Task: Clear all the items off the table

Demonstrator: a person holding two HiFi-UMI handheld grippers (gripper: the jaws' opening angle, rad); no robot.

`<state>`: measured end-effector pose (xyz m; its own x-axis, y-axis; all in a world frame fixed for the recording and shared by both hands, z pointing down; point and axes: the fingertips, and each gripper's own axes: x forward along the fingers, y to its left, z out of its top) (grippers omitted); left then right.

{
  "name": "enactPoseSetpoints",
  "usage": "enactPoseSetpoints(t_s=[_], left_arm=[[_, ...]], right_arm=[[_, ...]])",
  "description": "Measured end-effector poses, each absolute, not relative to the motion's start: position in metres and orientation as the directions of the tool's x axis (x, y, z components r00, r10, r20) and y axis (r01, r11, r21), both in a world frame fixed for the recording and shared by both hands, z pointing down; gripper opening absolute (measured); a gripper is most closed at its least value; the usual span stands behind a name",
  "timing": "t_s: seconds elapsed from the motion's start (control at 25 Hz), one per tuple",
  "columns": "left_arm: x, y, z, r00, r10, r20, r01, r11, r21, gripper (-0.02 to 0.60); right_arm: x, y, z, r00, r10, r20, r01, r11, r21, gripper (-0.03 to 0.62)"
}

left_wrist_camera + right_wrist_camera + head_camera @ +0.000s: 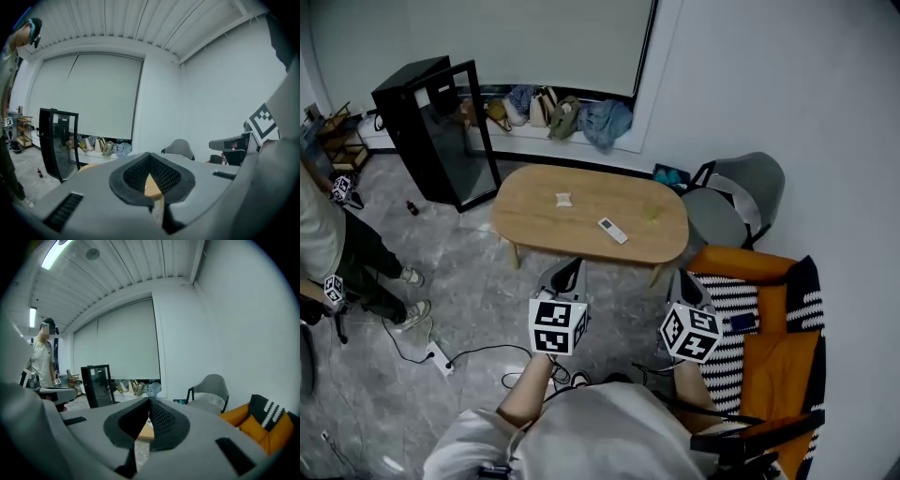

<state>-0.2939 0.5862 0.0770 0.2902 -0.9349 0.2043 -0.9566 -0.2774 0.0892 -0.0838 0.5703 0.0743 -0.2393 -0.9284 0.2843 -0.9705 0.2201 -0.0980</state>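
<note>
Both left gripper (568, 274) and right gripper (688, 285) press mesh-textured jaws together before oval, seemingly wooden table (534, 221).

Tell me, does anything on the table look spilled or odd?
Nothing looks spilled. The oval light wooden table bears a small crumpled white wrapper, a white remote control lying askew, and a pale greenish item too faint to identify.

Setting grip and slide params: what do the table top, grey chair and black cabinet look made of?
Table top: light wood or wood-look laminate, matte; even tan, no glare.
Grey chair: smooth shell, likely plastic; thin dark frame, probably metal.
Black cabinet: dark panels; door apparently tinted glass, see-through with sheen.
</note>
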Motion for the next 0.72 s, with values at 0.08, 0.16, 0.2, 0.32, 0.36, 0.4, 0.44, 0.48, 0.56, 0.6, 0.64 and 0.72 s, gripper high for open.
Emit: enactPoseSetpoints(t_s=[0.08, 0.16, 0.2, 0.32, 0.36, 0.4, 0.44, 0.48, 0.56, 0.6, 0.64, 0.72], left_arm=[[-0.292, 0.585, 0.08, 0.296, -0.932, 0.211, -0.955, -0.284, 0.084, 0.008], [-0.291, 0.582, 0.084, 0.3, -0.929, 0.217, -0.954, -0.29, 0.078, 0.008], [-0.291, 0.579, 0.086, 0.302, -0.928, 0.219, -0.953, -0.293, 0.077, 0.008], [-0.289, 0.567, 0.09, 0.307, -0.927, 0.216, -0.952, -0.297, 0.077, 0.008], [-0.289, 0.562, 0.091, 0.308, -0.926, 0.218, -0.951, -0.298, 0.077, 0.008], [-0.288, 0.555, 0.092, 0.308, -0.925, 0.221, -0.951, -0.299, 0.078, 0.008], [-0.287, 0.548, 0.093, 0.31, -0.924, 0.226, -0.951, -0.3, 0.078, 0.008], [-0.285, 0.54, 0.094, 0.312, -0.922, 0.231, -0.95, -0.302, 0.078, 0.008], [-0.28, 0.522, 0.095, 0.318, -0.918, 0.236, -0.948, -0.309, 0.074, 0.008], [-0.277, 0.512, 0.095, 0.32, -0.917, 0.238, -0.947, -0.313, 0.071, 0.008], [-0.274, 0.501, 0.096, 0.321, -0.916, 0.24, -0.947, -0.314, 0.069, 0.008], [-0.269, 0.477, 0.095, 0.318, -0.916, 0.245, -0.948, -0.311, 0.067, 0.008]], right_arm=[[-0.08, 0.568, 0.079, -0.228, -0.927, 0.297, -0.973, 0.207, -0.102, 0.025], [-0.077, 0.563, 0.083, -0.22, -0.928, 0.302, -0.975, 0.195, -0.109, 0.025], [-0.077, 0.561, 0.085, -0.217, -0.928, 0.304, -0.975, 0.191, -0.111, 0.025], [-0.075, 0.549, 0.091, -0.212, -0.925, 0.315, -0.976, 0.187, -0.108, 0.025], [-0.075, 0.544, 0.093, -0.211, -0.924, 0.32, -0.977, 0.186, -0.108, 0.025], [-0.074, 0.537, 0.095, -0.211, -0.922, 0.324, -0.977, 0.185, -0.109, 0.025], [-0.073, 0.53, 0.097, -0.21, -0.921, 0.327, -0.977, 0.183, -0.11, 0.025], [-0.071, 0.521, 0.098, -0.208, -0.921, 0.33, -0.977, 0.181, -0.112, 0.025], [-0.068, 0.503, 0.101, -0.208, -0.92, 0.333, -0.977, 0.178, -0.117, 0.025], [-0.066, 0.492, 0.101, -0.208, -0.919, 0.334, -0.977, 0.178, -0.12, 0.025], [-0.063, 0.482, 0.102, -0.21, -0.919, 0.335, -0.976, 0.178, -0.123, 0.025], [-0.058, 0.458, 0.102, -0.216, -0.916, 0.337, -0.975, 0.182, -0.128, 0.025]])
